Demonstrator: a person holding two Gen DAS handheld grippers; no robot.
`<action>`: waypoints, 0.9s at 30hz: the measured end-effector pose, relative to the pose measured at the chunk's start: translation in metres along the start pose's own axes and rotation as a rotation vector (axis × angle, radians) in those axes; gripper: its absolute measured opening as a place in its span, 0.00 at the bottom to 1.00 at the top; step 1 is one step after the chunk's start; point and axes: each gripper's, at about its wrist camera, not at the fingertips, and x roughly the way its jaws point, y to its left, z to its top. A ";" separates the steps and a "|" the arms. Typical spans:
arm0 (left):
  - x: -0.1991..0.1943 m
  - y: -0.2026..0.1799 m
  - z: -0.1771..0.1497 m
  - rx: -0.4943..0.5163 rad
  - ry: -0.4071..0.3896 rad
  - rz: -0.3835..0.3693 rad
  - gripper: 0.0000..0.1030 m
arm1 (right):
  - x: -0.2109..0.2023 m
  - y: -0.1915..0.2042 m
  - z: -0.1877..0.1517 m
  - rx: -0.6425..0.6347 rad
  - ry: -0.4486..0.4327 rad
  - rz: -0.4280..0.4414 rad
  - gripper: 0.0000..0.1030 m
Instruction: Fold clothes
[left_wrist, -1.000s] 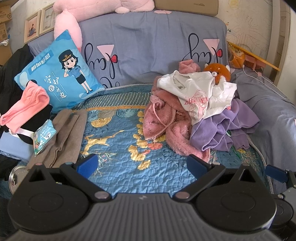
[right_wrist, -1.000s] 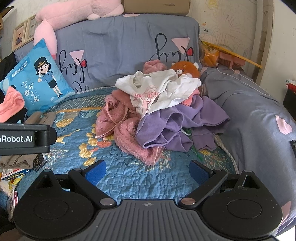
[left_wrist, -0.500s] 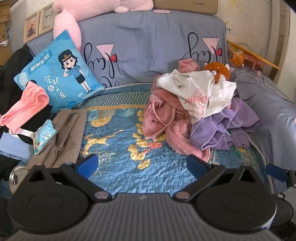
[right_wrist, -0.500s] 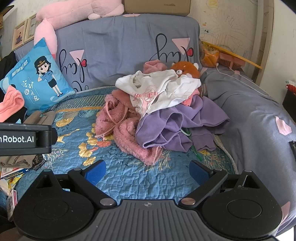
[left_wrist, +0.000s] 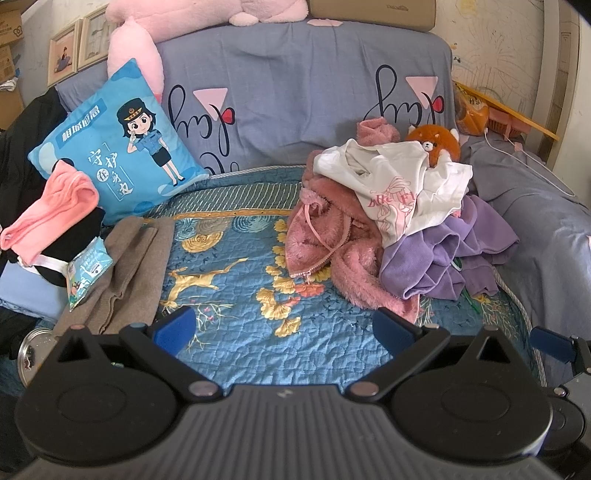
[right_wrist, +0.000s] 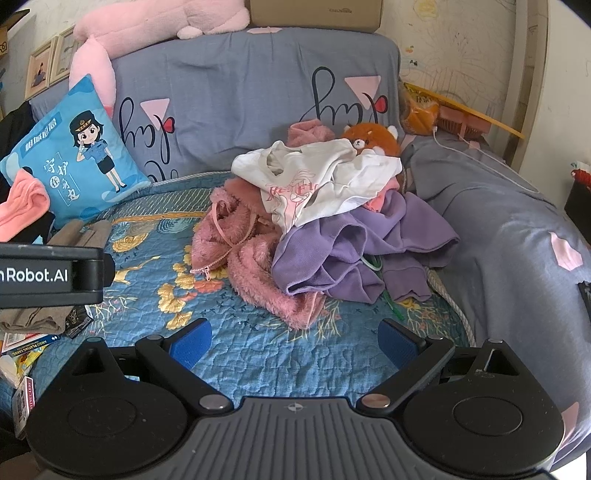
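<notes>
A heap of unfolded clothes lies on the blue patterned quilt (left_wrist: 236, 295): a white printed T-shirt (left_wrist: 399, 184) (right_wrist: 317, 184) on top, a fuzzy pink zip jacket (left_wrist: 325, 240) (right_wrist: 240, 251) at its left, a purple garment (left_wrist: 443, 258) (right_wrist: 351, 251) at its right. My left gripper (left_wrist: 284, 328) hovers open over the quilt, short of the heap. My right gripper (right_wrist: 295, 341) is open too, just in front of the pink jacket's hem. Neither holds anything. A folded beige garment (left_wrist: 122, 273) lies at the left.
A blue cartoon cushion (left_wrist: 122, 147) and a folded pink and black stack (left_wrist: 51, 218) sit at the left. An orange plush toy (left_wrist: 436, 140) peeks from behind the heap. The grey-covered sofa arm (right_wrist: 517, 240) rises on the right. Card boxes (right_wrist: 26, 343) lie at the quilt's left edge.
Both views have shifted very slightly toward the heap. The clothes have not moved and both grippers remain open.
</notes>
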 end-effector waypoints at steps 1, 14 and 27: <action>0.000 0.000 0.000 0.000 0.000 0.000 1.00 | 0.001 0.000 0.000 0.001 0.002 0.000 0.95; 0.011 0.046 -0.011 -0.202 -0.101 -0.073 1.00 | 0.024 -0.017 -0.015 0.053 -0.076 0.025 0.95; 0.040 0.042 -0.022 -0.112 -0.256 0.023 1.00 | 0.082 -0.042 0.007 0.066 -0.307 -0.001 0.95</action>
